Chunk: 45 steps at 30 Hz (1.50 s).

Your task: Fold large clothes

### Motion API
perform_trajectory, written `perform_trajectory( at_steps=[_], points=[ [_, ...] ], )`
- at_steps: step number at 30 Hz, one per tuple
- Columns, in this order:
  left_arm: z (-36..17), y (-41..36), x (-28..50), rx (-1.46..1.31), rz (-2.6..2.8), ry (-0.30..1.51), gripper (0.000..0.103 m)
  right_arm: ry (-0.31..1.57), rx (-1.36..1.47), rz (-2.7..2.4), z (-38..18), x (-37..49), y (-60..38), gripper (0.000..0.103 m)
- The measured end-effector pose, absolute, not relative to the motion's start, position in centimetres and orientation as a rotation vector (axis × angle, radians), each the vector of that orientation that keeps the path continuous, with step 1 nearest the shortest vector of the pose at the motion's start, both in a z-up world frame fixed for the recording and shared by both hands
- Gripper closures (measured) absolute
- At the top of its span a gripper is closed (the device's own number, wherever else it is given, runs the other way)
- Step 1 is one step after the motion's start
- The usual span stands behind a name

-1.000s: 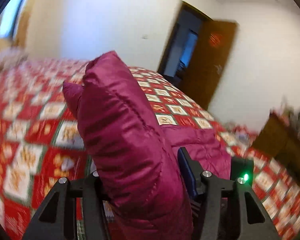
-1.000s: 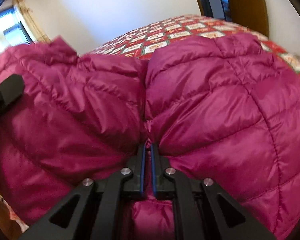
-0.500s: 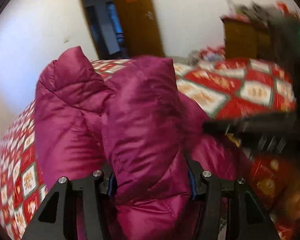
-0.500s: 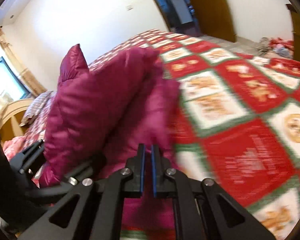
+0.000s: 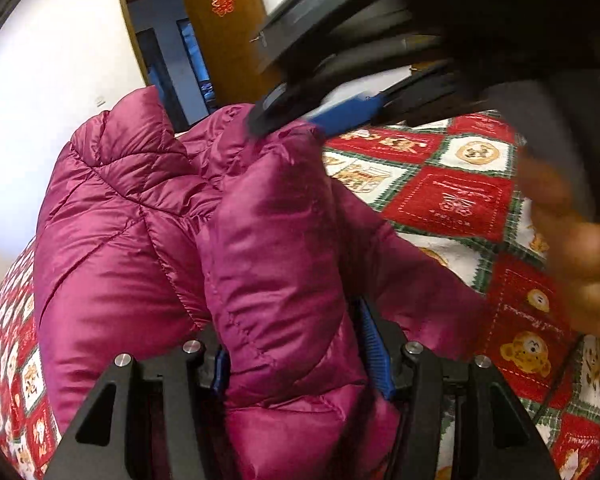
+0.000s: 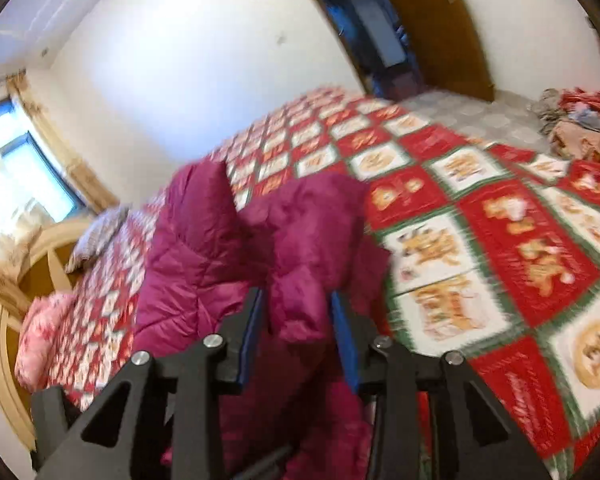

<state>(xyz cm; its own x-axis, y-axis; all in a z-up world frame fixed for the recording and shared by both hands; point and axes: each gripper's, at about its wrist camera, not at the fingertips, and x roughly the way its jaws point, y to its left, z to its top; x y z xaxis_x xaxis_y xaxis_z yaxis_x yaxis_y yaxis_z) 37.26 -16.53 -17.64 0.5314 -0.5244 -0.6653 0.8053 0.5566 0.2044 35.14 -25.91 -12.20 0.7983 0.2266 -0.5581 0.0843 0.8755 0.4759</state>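
Note:
A magenta quilted puffer jacket (image 5: 148, 240) is bunched upright on the bed with the red, white and green patchwork cover (image 5: 452, 200). My left gripper (image 5: 300, 360) is shut on a thick fold of it, its jaws held wide by the padding. In the right wrist view the jacket (image 6: 204, 256) stands in front of me. My right gripper (image 6: 298, 336) has its jaws apart around a loose fold. The right gripper also shows in the left wrist view (image 5: 320, 116), blurred, touching the jacket's top.
A brown door (image 5: 224, 32) stands open at the far wall. A wooden headboard (image 6: 4, 320), pink bedding (image 6: 40, 336) and a window (image 6: 16, 184) are on the left. A heap of clothes (image 6: 572, 120) lies on the floor at the right.
My right gripper's jaws have opened from shut and now straddle a jacket fold. The right gripper has swung in over the jacket's top. My left gripper keeps its hold.

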Motion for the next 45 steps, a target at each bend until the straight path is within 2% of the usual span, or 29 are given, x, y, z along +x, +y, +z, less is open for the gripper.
perform_trajectory(
  at_steps=[4, 6, 10, 13, 18, 19, 22, 24, 25, 26, 28, 30, 31, 33, 35, 36, 37, 38, 42, 45],
  points=[
    [-16.5, -13.5, 37.0, 0.458, -0.897, 0.606, 0.046, 0.823, 0.45, 0.013, -16.2, 37.7, -25.2, 0.076],
    [-15.9, -11.7, 36.4, 0.421, -0.903, 0.603, 0.045, 0.818, 0.497, 0.029, -17.4, 37.3, -26.1, 0.076],
    [-14.6, -7.8, 34.4, 0.405, -0.897, 0.569, 0.033, 0.808, 0.489, 0.039, -17.8, 37.2, -26.2, 0.076],
    [-13.8, -4.4, 34.1, 0.396, -0.905, 0.578, 0.031, 0.809, 0.49, 0.036, -18.0, 36.8, -26.1, 0.076],
    [-12.4, 2.6, 38.2, 0.07, -0.898, 0.652, 0.029, 0.827, 0.434, 0.024, -17.4, 35.6, -25.6, 0.073],
    [-11.8, 4.1, 40.2, -0.016, -0.844, 0.646, 0.028, 0.832, 0.419, 0.024, -17.0, 35.6, -25.5, 0.069],
    [-11.3, 7.4, 47.4, -0.203, -0.569, 0.641, 0.018, 0.785, 0.412, 0.027, -14.2, 34.2, -25.8, 0.067],
    [-12.0, 8.6, 52.4, -0.289, -0.48, 0.675, 0.018, 0.708, 0.441, 0.042, -12.0, 33.5, -26.3, 0.06],
    [-12.8, 8.7, 54.5, -0.323, -0.447, 0.699, 0.018, 0.659, 0.447, 0.057, -10.2, 33.1, -26.3, 0.046],
    [-13.6, 8.5, 56.1, -0.354, -0.431, 0.725, 0.018, 0.632, 0.441, 0.072, -9.1, 33.1, -26.1, 0.028],
    [-16.0, 7.3, 58.4, -0.431, -0.435, 0.798, 0.018, 0.586, 0.423, 0.119, -7.4, 34.0, -25.4, 0.012],
    [-18.0, 6.1, 59.2, -0.524, -0.463, 0.854, 0.018, 0.587, 0.415, 0.171, -7.0, 35.8, -24.4, 0.01],
    [-18.8, 5.7, 59.2, -0.579, -0.478, 0.867, 0.018, 0.629, 0.405, 0.184, -7.6, 37.4, -23.8, 0.011],
    [-19.6, 5.5, 58.8, -0.644, -0.499, 0.868, 0.018, 0.706, 0.4, 0.192, -9.1, 39.4, -22.7, 0.021],
    [-19.8, 5.0, 58.6, -0.631, -0.503, 0.866, 0.018, 0.795, 0.398, 0.22, -11.4, 41.7, -22.1, 0.049],
    [-19.6, 4.9, 58.5, -0.609, -0.503, 0.868, 0.018, 0.833, 0.405, 0.237, -12.6, 42.3, -21.9, 0.056],
    [-19.3, 4.6, 58.4, -0.573, -0.509, 0.87, 0.018, 0.837, 0.432, 0.262, -13.2, 42.1, -22.1, 0.071],
    [-19.0, 4.4, 58.3, -0.542, -0.515, 0.868, 0.018, 0.818, 0.453, 0.281, -13.2, 41.5, -22.4, 0.082],
    [-16.6, 3.3, 58.0, -0.438, -0.505, 0.807, 0.018, 0.664, 0.457, 0.244, -10.9, 36.9, -24.4, 0.085],
    [-14.2, 0.3, 57.8, -0.314, -0.482, 0.748, 0.018, 0.658, 0.447, 0.139, -11.4, 34.6, -25.9, 0.086]
  ],
)
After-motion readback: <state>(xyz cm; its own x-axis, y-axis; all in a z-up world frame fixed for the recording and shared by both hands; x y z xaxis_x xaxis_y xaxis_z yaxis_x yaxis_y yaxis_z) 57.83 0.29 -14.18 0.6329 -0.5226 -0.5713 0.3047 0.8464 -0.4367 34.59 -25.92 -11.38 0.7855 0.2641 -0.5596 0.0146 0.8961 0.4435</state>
